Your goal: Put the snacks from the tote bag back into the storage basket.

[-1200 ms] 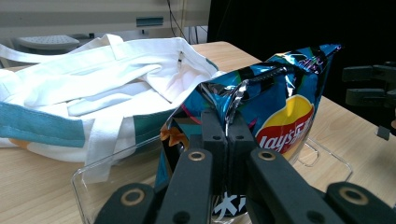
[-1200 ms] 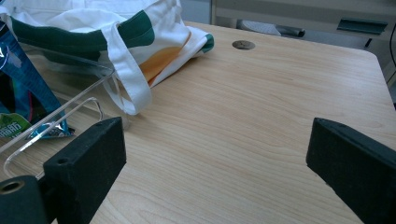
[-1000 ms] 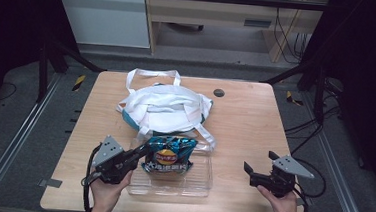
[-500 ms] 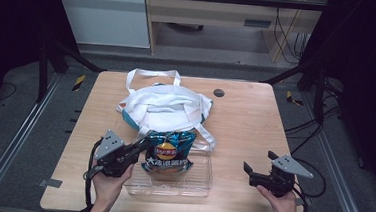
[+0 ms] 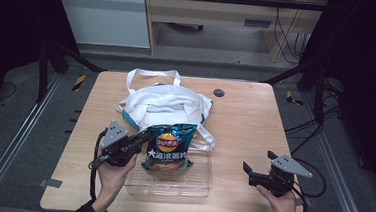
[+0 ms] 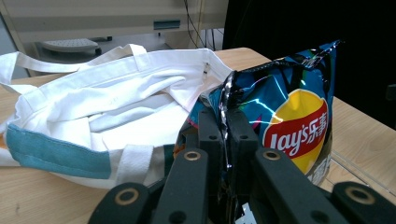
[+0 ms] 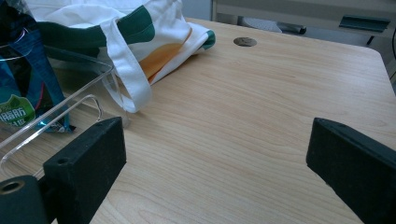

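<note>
A blue Lay's chips bag [image 5: 169,149] stands tilted over the far end of a clear plastic tray [image 5: 190,186], its top leaning toward a white tote bag [image 5: 163,104] with teal trim. My left gripper [image 5: 146,135] is shut on the bag's left side seam. In the left gripper view the two black jaws [image 6: 224,126] pinch that crinkled edge of the chips bag [image 6: 289,112], with the tote [image 6: 116,107] just behind. My right gripper [image 5: 246,172] rests open at the table's right front, nothing between its fingers [image 7: 88,154]. It looks toward the tray's corner [image 7: 70,107] and the tote [image 7: 140,28].
A small round dark grommet [image 5: 219,92] sits in the wooden table [image 5: 255,120] behind the tote. Bare wood lies to the right of the tray and tote. Dark frame posts and cables surround the table.
The chips bag has been raised from lying in the tray and carried toward the tote by my left gripper. The right gripper has stayed where it was.
</note>
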A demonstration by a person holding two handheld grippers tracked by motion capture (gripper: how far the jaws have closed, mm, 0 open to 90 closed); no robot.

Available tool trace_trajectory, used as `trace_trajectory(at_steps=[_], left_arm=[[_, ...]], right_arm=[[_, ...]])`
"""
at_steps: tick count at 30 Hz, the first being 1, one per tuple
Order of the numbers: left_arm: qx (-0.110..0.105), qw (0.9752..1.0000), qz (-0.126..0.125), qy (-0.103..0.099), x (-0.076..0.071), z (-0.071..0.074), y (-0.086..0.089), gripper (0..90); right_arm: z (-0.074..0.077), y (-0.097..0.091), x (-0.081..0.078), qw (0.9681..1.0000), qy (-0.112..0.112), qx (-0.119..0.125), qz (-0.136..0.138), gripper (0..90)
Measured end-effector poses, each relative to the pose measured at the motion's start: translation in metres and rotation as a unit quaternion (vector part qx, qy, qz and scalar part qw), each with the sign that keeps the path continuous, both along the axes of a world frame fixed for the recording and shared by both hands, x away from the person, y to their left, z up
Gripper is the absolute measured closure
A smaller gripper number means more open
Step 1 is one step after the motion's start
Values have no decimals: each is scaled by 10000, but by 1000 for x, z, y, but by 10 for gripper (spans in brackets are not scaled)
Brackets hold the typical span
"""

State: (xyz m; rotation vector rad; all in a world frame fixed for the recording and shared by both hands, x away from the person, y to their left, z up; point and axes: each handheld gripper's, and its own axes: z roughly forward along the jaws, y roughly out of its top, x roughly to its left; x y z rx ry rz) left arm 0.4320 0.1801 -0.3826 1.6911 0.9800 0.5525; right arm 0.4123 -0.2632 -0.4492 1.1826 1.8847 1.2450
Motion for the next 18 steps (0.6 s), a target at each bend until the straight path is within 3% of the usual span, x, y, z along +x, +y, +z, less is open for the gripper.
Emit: trace_trajectory(at_steps=[18], left_arm=[[18,10000,82,-54,14,1,-2,818]], right_arm=[[-1,1,1,10000,38,-33,-19,52]])
